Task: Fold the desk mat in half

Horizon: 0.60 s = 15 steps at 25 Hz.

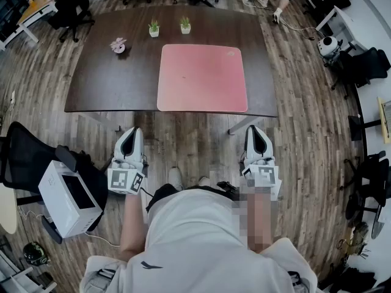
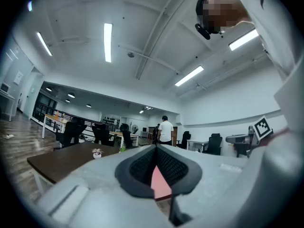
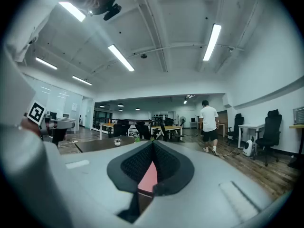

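A pink desk mat (image 1: 202,78) lies flat on the dark brown table (image 1: 110,72), reaching the table's near edge. My left gripper (image 1: 130,136) and right gripper (image 1: 256,133) hang level in front of that edge, over the wooden floor, apart from the mat. Both are shut with nothing in them. In the left gripper view the jaws meet at the tip, and a sliver of the mat (image 2: 160,184) shows through the gap behind it. The right gripper view shows the same, with the mat (image 3: 148,176) glimpsed between the closed black pads (image 3: 135,165).
Two small potted plants (image 1: 154,28) (image 1: 185,24) and a pink flower pot (image 1: 118,44) stand on the table's far part. A white box (image 1: 67,197) and a black chair (image 1: 24,157) sit at my left. A person (image 3: 208,125) stands beyond the table among office chairs.
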Motion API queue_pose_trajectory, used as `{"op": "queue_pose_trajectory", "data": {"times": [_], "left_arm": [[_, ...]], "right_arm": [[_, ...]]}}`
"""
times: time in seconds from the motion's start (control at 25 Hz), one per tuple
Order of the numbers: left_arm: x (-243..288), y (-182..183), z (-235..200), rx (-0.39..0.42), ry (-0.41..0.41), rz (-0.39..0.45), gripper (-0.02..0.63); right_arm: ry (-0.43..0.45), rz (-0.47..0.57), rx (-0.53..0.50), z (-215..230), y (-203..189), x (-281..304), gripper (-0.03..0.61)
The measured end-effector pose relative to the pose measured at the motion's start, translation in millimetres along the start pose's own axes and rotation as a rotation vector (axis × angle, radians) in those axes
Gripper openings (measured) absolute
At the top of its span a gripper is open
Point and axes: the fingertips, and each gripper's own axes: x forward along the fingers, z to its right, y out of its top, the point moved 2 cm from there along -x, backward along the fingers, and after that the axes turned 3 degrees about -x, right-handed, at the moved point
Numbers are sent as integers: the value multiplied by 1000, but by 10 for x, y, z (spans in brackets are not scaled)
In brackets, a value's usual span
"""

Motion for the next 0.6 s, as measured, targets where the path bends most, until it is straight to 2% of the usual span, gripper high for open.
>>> {"op": "queue_pose_trajectory", "data": {"times": [0.6], "left_arm": [[45,-31,-36,-4,1,-5,2]], "right_arm": [[8,-12,-2,-6,-22,66,-3]]}}
